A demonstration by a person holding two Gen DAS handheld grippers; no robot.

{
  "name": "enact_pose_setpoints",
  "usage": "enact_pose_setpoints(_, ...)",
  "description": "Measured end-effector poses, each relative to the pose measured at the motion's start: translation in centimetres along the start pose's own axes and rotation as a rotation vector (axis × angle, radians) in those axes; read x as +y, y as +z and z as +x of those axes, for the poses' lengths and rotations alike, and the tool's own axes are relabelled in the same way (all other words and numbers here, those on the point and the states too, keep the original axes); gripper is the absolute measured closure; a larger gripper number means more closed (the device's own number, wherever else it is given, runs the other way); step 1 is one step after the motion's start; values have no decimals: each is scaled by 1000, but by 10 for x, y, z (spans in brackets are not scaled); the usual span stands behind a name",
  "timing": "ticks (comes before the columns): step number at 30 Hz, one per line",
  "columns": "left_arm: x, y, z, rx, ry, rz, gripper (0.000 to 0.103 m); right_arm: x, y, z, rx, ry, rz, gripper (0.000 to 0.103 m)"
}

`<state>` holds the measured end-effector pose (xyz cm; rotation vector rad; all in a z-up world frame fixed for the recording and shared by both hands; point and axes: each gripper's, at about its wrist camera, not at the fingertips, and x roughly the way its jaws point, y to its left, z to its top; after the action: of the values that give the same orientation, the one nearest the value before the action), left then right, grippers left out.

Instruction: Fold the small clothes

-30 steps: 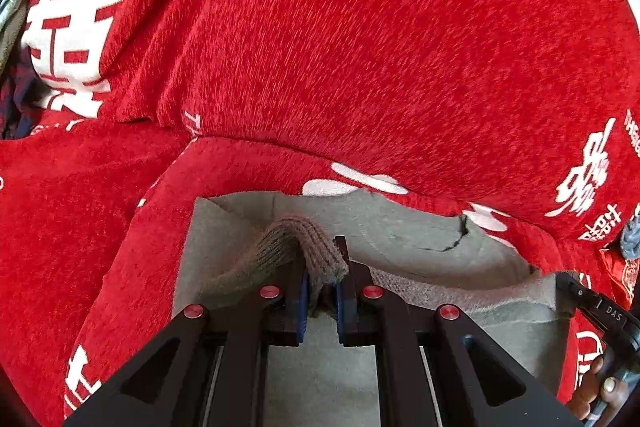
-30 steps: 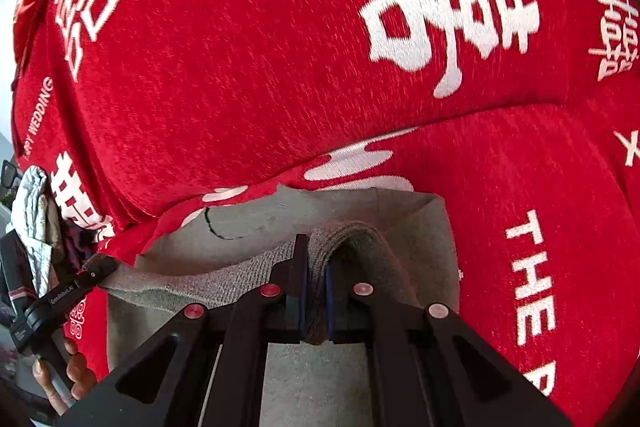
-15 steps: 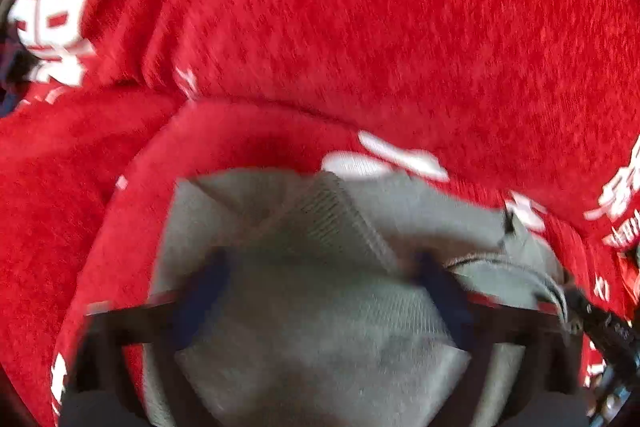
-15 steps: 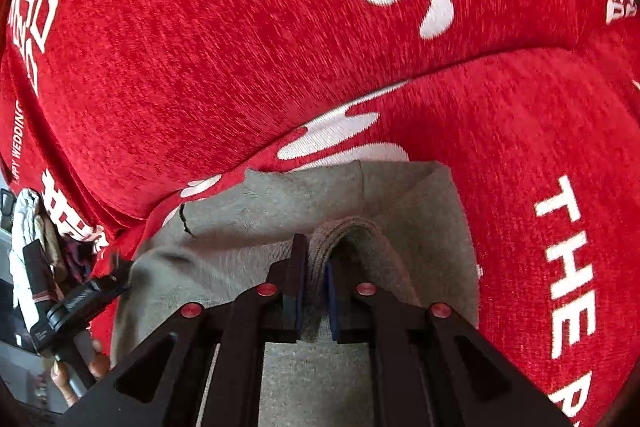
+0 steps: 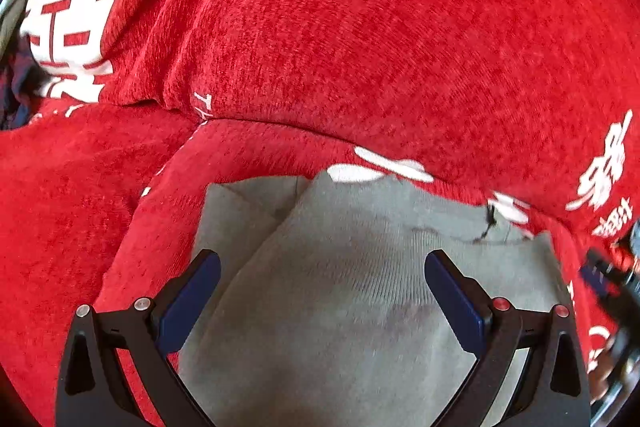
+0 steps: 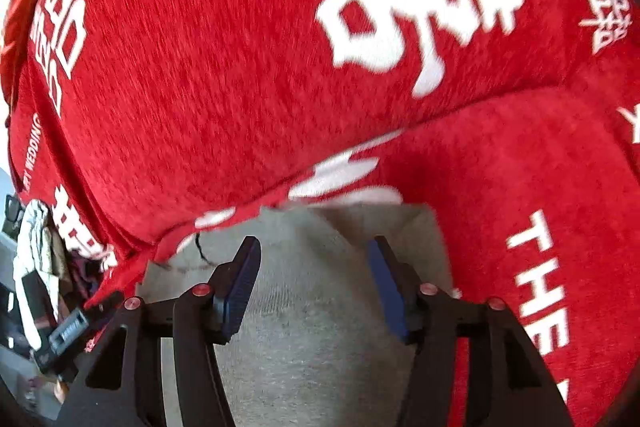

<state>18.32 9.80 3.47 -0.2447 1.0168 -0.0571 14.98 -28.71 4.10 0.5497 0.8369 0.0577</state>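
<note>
A grey knit garment (image 5: pixel 340 287) lies folded on a red sofa seat (image 5: pixel 80 195), its folded-over ribbed layer on top. My left gripper (image 5: pixel 320 275) hovers just above it, jaws wide open, nothing gripped. In the right wrist view the same grey garment (image 6: pixel 312 315) lies under my right gripper (image 6: pixel 314 267), whose jaws are opening with the blue pads clear of the cloth. A short dark thread (image 5: pixel 489 223) sticks out at the garment's far edge.
A red backrest cushion with white characters (image 6: pixel 240 67) rises right behind the garment. At the left of the right wrist view lie bundled clothes (image 6: pixel 34 251) and the other gripper's black body (image 6: pixel 68 327). A dark garment (image 5: pixel 16 87) sits at the far left.
Both grippers were shut on raised folds of the grey garment; both have let go and opened, the left first, and the cloth now lies flat. Neither hand shifted much.
</note>
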Motion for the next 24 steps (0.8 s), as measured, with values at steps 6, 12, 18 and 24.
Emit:
enact_pose_setpoints(6, -43, -16, 15, 38, 49, 174, 1, 41, -17, 12, 53, -110, -269, 43)
enact_pose_setpoints(12, -68, -17, 49, 63, 176, 283, 1, 66, -33, 70, 164, -296, -454, 43)
enact_pose_setpoints(18, -41, -13, 61, 83, 107, 204, 1, 41, -30, 73, 122, -354, -429, 43)
enact_pose_setpoints(24, -43, -10, 62, 95, 141, 200, 1, 20, -22, 67, 121, -347, -313, 33)
